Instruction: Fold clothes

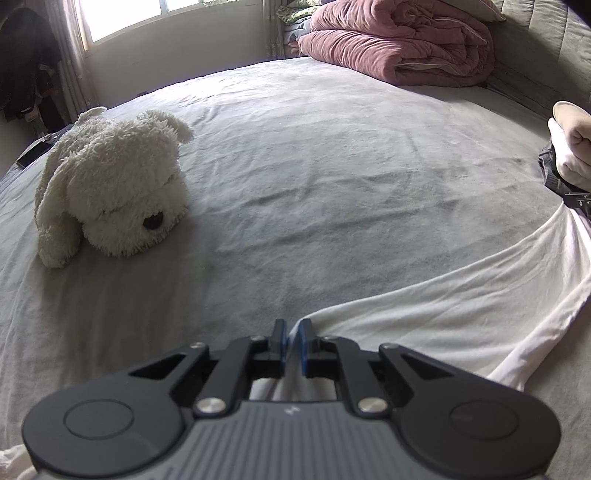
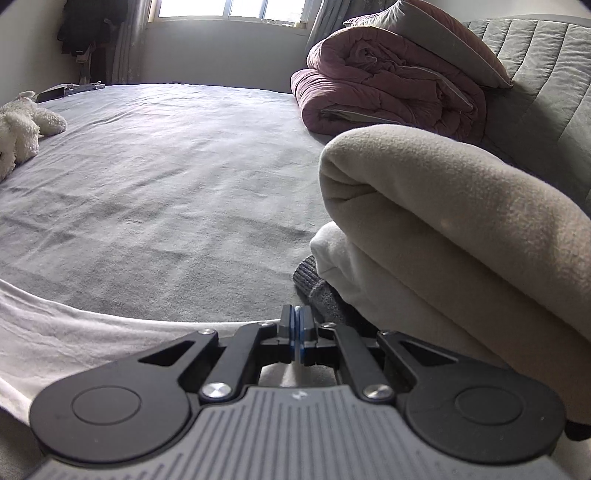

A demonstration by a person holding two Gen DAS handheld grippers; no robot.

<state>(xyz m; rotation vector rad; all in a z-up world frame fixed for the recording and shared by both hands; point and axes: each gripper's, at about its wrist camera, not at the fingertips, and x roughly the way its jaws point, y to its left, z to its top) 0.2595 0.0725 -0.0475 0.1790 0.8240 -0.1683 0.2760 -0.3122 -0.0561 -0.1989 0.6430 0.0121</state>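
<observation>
Nearest the left wrist camera, the left gripper pinches a fold of the white garment between its blue pads, the jaws drawn close with cloth bunched in the narrow gap. From there the white garment stretches taut to the right across the grey bed, rising toward the right gripper, of which only a dark tip shows at the right edge in that view. In the right wrist view the right gripper has its jaws pressed together on a thin edge of the same white garment, which runs off to the left along the near side of the bed. Just right of that gripper sits a stack of folded clothes: a cream fleece piece on top, a white one under it, and a dark grey knit at the bottom, touching the bed. A white plush dog lies on the left part of the bed, well apart from the garment. At the far right a folded pink quilt rests against the grey padded headboard. A bright window lights the far wall, with dark clothes hanging in the far left corner.
</observation>
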